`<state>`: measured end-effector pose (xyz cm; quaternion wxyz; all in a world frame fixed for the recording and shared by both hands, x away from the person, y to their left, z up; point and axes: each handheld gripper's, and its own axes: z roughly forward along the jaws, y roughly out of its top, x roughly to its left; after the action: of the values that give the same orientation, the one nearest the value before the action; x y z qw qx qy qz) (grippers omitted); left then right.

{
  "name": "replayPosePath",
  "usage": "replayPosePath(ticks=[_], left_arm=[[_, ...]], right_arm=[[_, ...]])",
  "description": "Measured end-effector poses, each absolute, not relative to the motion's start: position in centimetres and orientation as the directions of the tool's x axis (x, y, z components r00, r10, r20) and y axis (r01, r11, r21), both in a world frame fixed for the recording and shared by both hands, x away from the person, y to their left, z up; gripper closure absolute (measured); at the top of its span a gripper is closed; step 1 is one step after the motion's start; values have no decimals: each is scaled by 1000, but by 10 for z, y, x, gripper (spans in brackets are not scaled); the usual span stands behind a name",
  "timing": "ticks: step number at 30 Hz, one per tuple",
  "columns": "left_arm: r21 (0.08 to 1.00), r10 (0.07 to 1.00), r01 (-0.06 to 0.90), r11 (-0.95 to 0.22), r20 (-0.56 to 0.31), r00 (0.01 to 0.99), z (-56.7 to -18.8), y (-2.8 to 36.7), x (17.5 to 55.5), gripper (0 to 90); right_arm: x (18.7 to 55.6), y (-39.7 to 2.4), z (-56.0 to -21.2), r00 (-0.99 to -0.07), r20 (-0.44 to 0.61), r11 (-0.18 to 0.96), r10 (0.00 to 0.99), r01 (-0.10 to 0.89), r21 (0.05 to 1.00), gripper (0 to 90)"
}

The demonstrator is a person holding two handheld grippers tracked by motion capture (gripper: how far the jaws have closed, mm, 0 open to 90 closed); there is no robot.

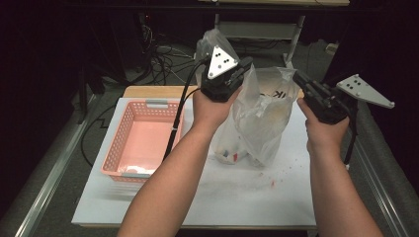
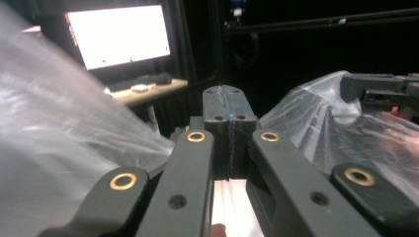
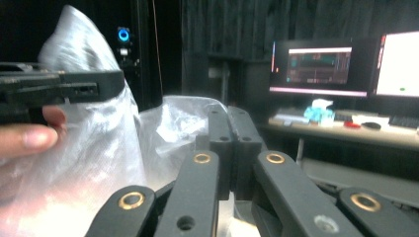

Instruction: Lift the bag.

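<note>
Desk [image 1: 296, 197], 1 off. Pink basket [image 1: 143, 140], 1 off, at 9 o'clock, apart from bag. Clear plastic bag [image 1: 259, 118], 1 off, centre, held up by its rim, bottom w/ small items near desk. Left hand-held gripper [image 1: 245, 63] and right hand-held gripper [image 1: 298, 76], 2 off, each pinching the rim film. Risk, judged: film slips or tears under load, contents spill at 6 o'clock.
</note>
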<state>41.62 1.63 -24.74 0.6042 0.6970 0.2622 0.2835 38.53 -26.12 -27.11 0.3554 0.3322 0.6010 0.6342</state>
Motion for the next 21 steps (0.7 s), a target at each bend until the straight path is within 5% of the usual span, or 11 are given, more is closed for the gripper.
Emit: replayPosePath(ticks=[13,21], left_arm=[[988,727,102,-118,16,687,-274,74,380,563],[979,732,158,-128,-14,681,-309,103,339,518]], right_arm=[[399,-262,-304,-507,-10,33,862,37,999,900],[398,-260,-305,-499,-22,51,866,45,998,900]])
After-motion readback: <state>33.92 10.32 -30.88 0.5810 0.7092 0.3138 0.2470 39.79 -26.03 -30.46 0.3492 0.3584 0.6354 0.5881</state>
